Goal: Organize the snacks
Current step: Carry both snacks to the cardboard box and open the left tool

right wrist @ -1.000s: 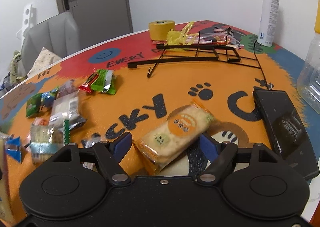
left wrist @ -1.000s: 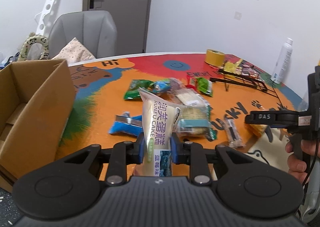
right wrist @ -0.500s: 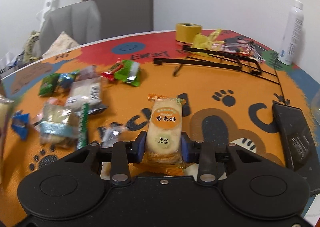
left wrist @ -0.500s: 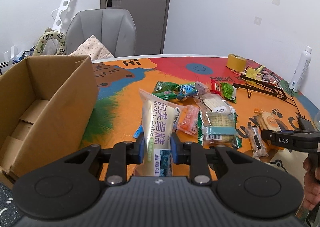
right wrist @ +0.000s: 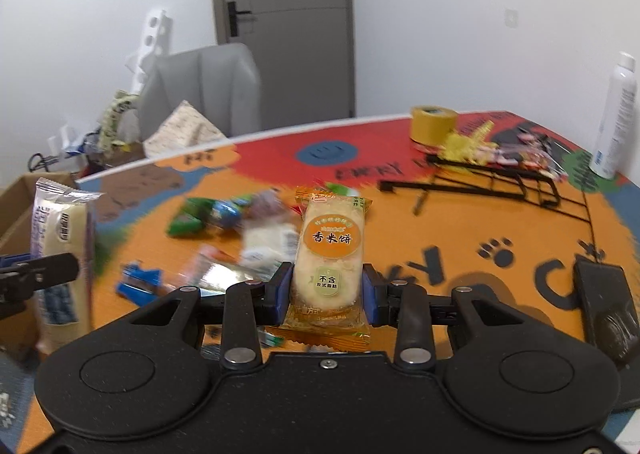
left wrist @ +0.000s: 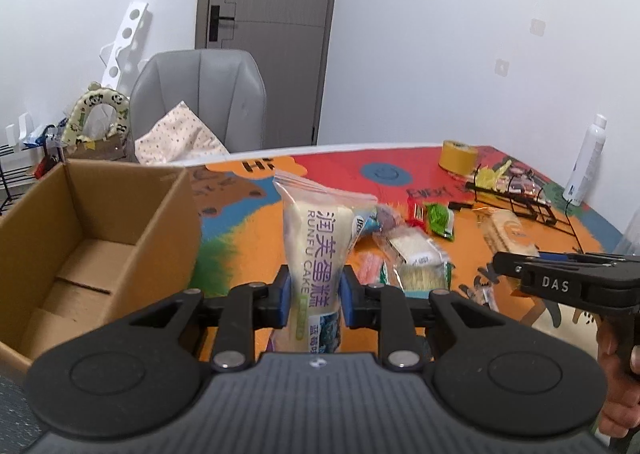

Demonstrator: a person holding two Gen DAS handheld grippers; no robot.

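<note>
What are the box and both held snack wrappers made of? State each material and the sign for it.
Cardboard box: plain brown corrugated card, matte, with folded bottom flaps.
Cake packet: likely thin clear plastic film, glossy, with a crimped top seal.
Rice cracker packet: probably printed plastic film, orange edges, shiny and crinkled.

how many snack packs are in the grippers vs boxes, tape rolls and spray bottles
snack packs held: 2 (cake pack in left gripper, rice cracker pack in right gripper)
cardboard box: 1
tape roll: 1
spray bottle: 1
total: 5

Both wrist views, blurred, share the table (left wrist: 248,222).
</note>
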